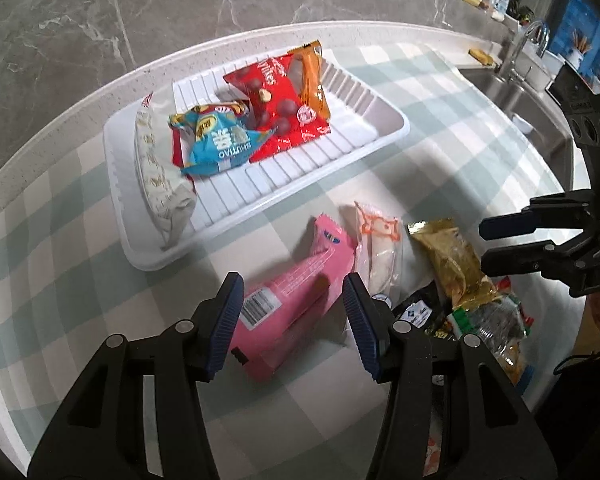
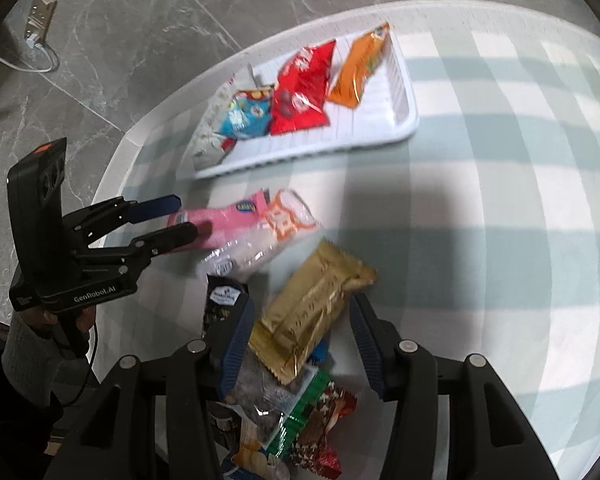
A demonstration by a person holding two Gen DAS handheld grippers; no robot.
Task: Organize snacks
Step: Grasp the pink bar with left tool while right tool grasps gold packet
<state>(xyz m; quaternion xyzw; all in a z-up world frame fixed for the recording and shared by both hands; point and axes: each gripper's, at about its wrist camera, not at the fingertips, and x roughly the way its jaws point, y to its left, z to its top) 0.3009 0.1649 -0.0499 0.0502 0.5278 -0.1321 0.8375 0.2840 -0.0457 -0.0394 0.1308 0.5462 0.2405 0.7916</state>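
Observation:
A white slatted tray (image 1: 352,152) (image 2: 404,120) holds a red packet (image 1: 284,100) (image 2: 304,88), a blue packet (image 1: 220,140) (image 2: 246,116), an orange packet (image 1: 314,76) (image 2: 360,68) and a beige packet (image 1: 156,172). Loose on the checked cloth lie a pink packet (image 1: 292,304) (image 2: 224,220), a clear packet with orange print (image 1: 380,248) (image 2: 276,232) and a gold packet (image 1: 452,264) (image 2: 312,312). My left gripper (image 1: 292,328) (image 2: 176,216) is open, its jaws on either side of the pink packet. My right gripper (image 2: 300,352) (image 1: 500,244) is open, its jaws on either side of the gold packet.
A heap of more packets, black (image 1: 420,312) (image 2: 224,300), green (image 2: 300,416) and dark red (image 2: 324,428), lies under the right gripper. A sink with a tap (image 1: 528,48) is at the far right of the left wrist view. The counter edge and grey stone floor (image 2: 140,20) lie beyond the tray.

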